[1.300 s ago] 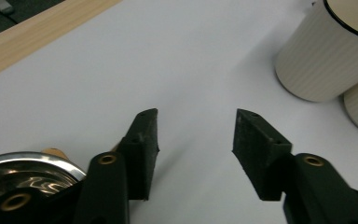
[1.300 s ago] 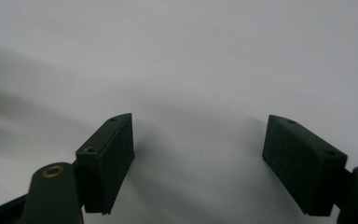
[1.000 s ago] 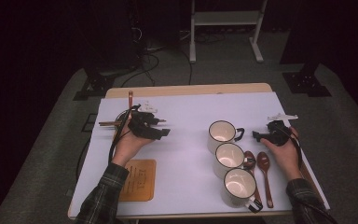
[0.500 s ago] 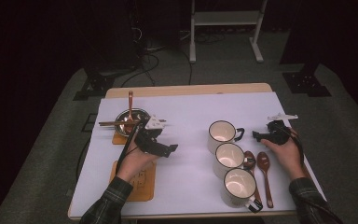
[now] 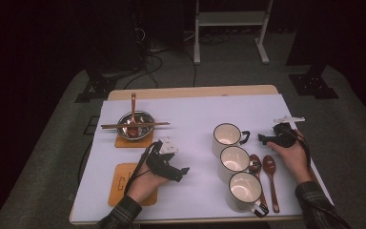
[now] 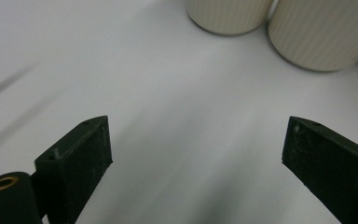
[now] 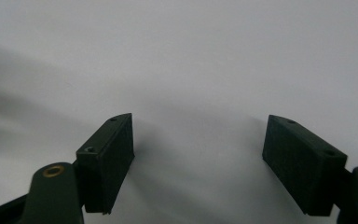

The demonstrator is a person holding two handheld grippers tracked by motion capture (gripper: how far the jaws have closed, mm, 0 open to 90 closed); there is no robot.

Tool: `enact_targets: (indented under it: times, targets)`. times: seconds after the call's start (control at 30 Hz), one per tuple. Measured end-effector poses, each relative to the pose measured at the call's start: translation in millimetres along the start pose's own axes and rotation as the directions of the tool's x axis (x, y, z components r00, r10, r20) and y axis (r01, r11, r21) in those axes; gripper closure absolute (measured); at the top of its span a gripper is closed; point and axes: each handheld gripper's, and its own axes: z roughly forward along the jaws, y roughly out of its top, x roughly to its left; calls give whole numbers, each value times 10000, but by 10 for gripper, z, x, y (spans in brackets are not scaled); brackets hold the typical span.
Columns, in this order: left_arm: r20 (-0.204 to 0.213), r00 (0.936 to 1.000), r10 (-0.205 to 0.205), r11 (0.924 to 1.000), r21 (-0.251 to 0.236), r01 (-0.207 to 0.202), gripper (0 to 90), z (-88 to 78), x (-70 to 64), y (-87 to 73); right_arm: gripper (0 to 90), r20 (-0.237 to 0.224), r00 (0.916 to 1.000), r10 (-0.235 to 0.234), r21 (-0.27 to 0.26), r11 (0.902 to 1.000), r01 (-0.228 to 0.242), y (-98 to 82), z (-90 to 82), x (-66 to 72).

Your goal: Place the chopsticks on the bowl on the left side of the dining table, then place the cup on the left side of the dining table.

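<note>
The left gripper (image 5: 183, 171) is held over bare white table cover (image 5: 195, 114), well to the left of the middle mug (image 5: 234, 163), and nothing is seen between its jaws. In the left gripper view the two black jaws stand wide apart over the white surface; they have just been opening. Ribbed cream walls of the mugs are seen at the top of that view, well ahead of the jaws.

The middle mug is taken as the landmark. The far mug (image 5: 228, 139) is set just behind it and the near mug (image 5: 244, 191) just in front, the three forming a slanted row. Two brown spoons (image 5: 269, 179) are laid just to the right of the row. The right gripper (image 5: 262, 140) is held to the right of the far mug, near its handle, jaws spread wide with nothing between them, as the right gripper view shows.

Well to the left of the middle mug and farther back, a metal bowl (image 5: 134, 123) is set on an orange mat (image 5: 133, 140), with chopsticks (image 5: 136, 125) laid across its rim and a spoon (image 5: 133, 112) resting in it. A second orange mat (image 5: 123, 183) lies beneath the left hand (image 5: 145, 183).
</note>
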Motion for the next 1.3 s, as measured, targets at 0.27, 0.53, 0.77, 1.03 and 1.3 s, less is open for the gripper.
enact_targets:
  times: [0.27,0.53,0.77,1.03,1.3]
  targets:
    - [182,9998,124,9994,310,-129,32,143,-161,-76,258,-192,9997,-175,152,9997,178,7,-37,-8]
    - [-43,9994,355,9976,603,-351,22,269,-227,-122,267,-595,9973,-422,255,9987,438,-2,-185,70]
    - [-109,9994,324,9956,882,-313,22,327,-218,-158,273,-886,9942,-604,41,9981,610,-35,-384,128]
    - [110,9999,34,9965,836,-43,20,337,-185,-178,280,-1487,9856,-799,-404,9964,746,-42,-598,223]
    - [76,10000,28,9962,866,-34,20,336,-188,-176,302,-2089,9716,-1107,-738,9925,973,20,-608,353]
